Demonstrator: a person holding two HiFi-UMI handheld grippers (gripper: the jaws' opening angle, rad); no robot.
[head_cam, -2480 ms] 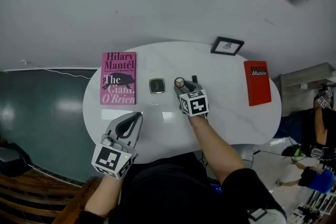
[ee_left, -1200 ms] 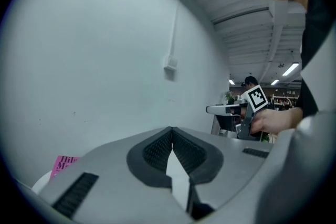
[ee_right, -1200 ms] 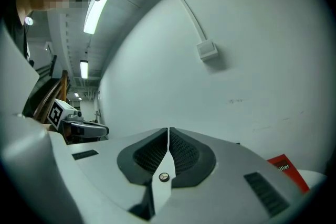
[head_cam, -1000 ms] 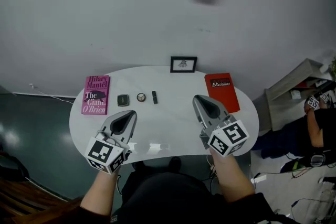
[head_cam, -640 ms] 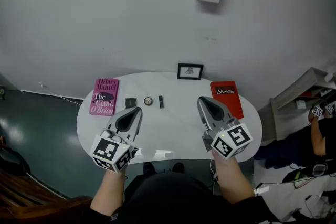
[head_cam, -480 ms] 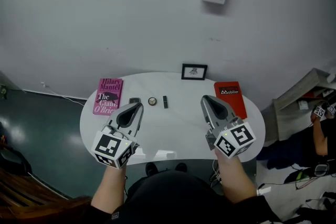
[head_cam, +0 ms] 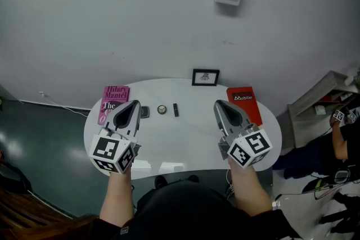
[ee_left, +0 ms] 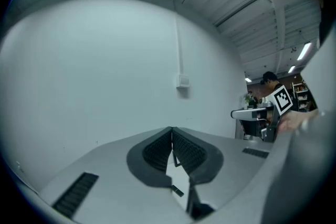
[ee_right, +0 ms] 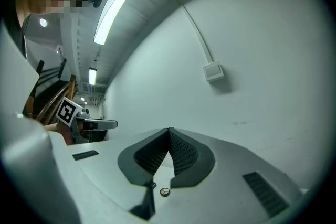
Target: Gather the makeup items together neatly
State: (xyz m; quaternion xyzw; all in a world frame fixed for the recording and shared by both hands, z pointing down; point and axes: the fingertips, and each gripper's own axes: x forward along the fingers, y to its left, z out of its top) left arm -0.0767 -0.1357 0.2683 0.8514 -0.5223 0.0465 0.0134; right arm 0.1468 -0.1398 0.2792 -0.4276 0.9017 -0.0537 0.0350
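Lying in a close row at the table's (head_cam: 185, 143) 11 o'clock, head view: square compact (head_cam: 144, 112), round case (head_cam: 162, 109), dark stick (head_cam: 176, 110); gathering is looking done. Left gripper (ee_left: 171, 132) view: jaws are sitting pinched together, empty. Right gripper (ee_right: 169, 131) view: likewise.

The desk (head_cam: 180, 135) is glossy white; the wall (head_cam: 140, 19) behind it is pale grey-white; the floor (head_cam: 39, 132) is dark teal; the pink book (head_cam: 116, 95) is bright pink with darker pink and black lettering; the red book (head_cam: 245, 104) is red with white print near its top; the picture frame (head_cam: 205, 77) is black around a white sheet; the compact (head_cam: 144, 112) is black; the round pot (head_cam: 162, 109) is tan inside a dark rim; the stick (head_cam: 176, 110) is black; the left hand-held gripper (head_cam: 134, 105) and the right hand-held gripper (head_cam: 219, 105) are pale grey with black ribbed pads (ee_left: 156, 151), each bearing black-and-white square markers.
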